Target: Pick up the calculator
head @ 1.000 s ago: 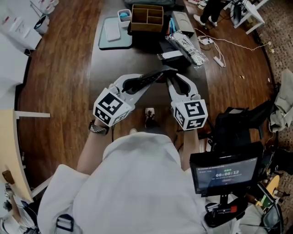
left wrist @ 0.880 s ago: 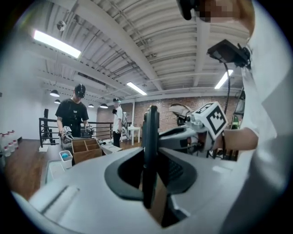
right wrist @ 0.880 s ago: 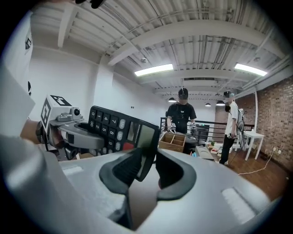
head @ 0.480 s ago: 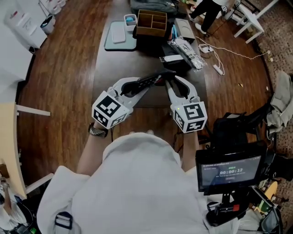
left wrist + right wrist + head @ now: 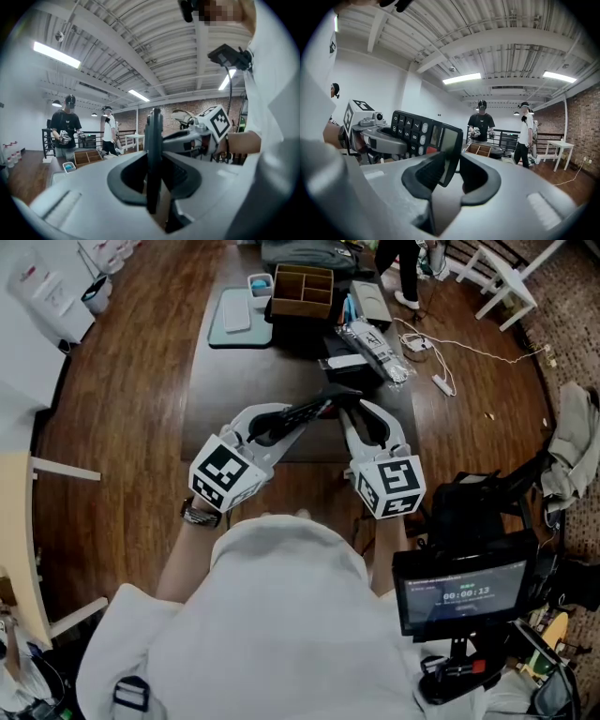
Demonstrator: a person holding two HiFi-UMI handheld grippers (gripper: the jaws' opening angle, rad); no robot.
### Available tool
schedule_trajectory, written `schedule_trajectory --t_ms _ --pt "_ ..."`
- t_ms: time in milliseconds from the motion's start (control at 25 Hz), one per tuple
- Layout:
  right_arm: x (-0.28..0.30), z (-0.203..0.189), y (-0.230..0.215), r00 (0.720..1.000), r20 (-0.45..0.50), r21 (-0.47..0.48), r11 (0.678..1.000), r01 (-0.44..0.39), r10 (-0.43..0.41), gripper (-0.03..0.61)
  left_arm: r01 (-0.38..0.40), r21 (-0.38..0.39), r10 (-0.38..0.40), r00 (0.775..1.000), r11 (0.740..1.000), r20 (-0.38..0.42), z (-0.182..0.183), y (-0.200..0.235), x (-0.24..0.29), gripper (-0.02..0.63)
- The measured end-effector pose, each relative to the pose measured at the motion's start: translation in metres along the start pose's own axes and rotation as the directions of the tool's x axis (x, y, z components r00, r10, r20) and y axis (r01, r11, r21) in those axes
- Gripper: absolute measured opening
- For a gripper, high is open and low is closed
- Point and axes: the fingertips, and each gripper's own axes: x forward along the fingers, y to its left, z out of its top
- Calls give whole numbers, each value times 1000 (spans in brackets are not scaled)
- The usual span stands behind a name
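The pads of the left gripper are pressed together on the calculator, which stands edge-on between them as a thin dark blade. The pads of the right gripper are clamped on the opposite end, by the display, with the keys facing that gripper's camera. Neither pair shows a gap beside the casing. The calculator therefore spans the two grippers like a bridge, one end in each. In the head view it lies as a dark bar between them, above the near half of the dark table and close in front of the person. Both gripper views look nearly level past it to the ceiling, so it is judged to be clear of the tabletop. Compared with the head view a second ago, the hold is unchanged: the same ends are gripped, the tilt is the same, and the pair has barely shifted across the table. That steadiness suggests the pick-up is secure and essentially complete. What remains is to keep both ends moving together, since pulling the grippers apart or twisting one of them could lever the casing out of a grip. Beyond the calculator, at the table's far end, sit a pale tray and a wooden box with compartments, both well apart from it.
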Motion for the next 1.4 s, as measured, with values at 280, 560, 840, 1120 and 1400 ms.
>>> schedule_trajectory --t_ms 280,560,840,1120,1400 --pt "-18 19 5 999 22 9 999 40 -41 101 22 59 -25 998 998 61 19 -15 -9 75" --pt "-26 13 19 997 -15 24 997 72 -71 101 72 25 -74 992 997 98 8 -23 -21 75" --pt "-37 11 36 1000 11 73 997 19 -20 101 18 -63 -11 993 998 113 14 -38 -38 75" --pt "-90 -5 56 998 52 115 993 -30 24 101 -28 -35 30 997 999 71 9 -98 -55 75" --pt "-180 -24 76 997 58 130 990 -57 50 101 -31 12 30 998 999 47 -2 -191 -72 75"
